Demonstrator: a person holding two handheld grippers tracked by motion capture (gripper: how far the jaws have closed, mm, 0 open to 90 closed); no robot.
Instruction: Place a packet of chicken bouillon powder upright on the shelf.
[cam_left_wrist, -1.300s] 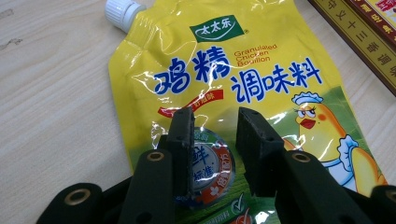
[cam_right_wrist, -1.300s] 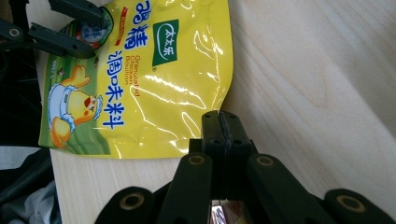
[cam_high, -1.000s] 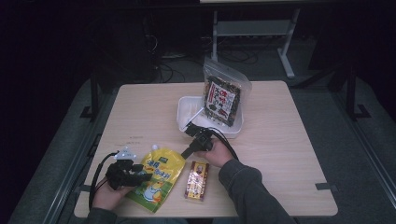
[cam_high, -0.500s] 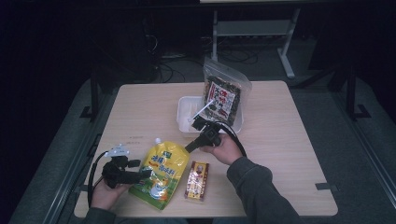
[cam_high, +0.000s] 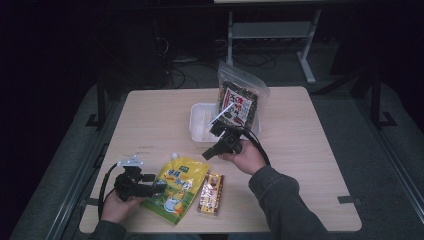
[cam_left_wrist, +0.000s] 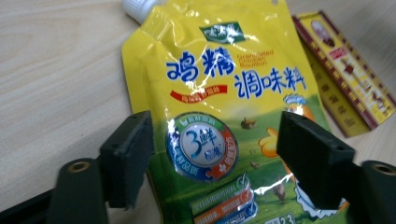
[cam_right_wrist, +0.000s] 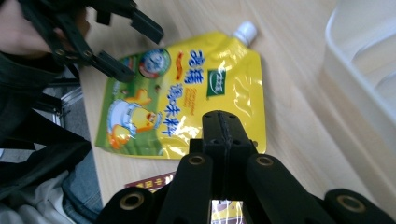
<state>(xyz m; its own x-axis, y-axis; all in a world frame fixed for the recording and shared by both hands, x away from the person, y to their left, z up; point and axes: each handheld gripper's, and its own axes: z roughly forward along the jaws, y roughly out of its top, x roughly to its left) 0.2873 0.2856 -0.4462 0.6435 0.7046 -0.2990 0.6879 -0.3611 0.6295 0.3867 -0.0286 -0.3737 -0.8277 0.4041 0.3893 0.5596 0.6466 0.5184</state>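
Note:
A yellow spouted seasoning pouch (cam_high: 178, 186) lies flat near the table's front edge. My left gripper (cam_high: 160, 188) is at the pouch's lower left, open. In the left gripper view its jaws straddle the pouch (cam_left_wrist: 210, 93), pads apart from it; they have just been opening wide and then closing a little. My right gripper (cam_high: 206, 156) is held above the table between the pouch and the white tray (cam_high: 199, 131), shut with nothing in it. In the right gripper view its closed tips (cam_right_wrist: 223, 125) point down at the pouch (cam_right_wrist: 187, 88), with the left gripper (cam_right_wrist: 126, 46) beyond.
A red and gold snack packet (cam_high: 211, 193) lies just right of the pouch. A dark snack bag (cam_high: 240, 100) leans in the tray's back right. The tray's wall (cam_right_wrist: 359, 88) is close on the right in the right gripper view. The person's sleeve (cam_high: 285, 200) crosses the front right.
The right gripper has lifted off the pouch's top and drawn back toward the tray. The pouch has shifted and turned slightly. The left gripper's jaws stand wider than a second ago.

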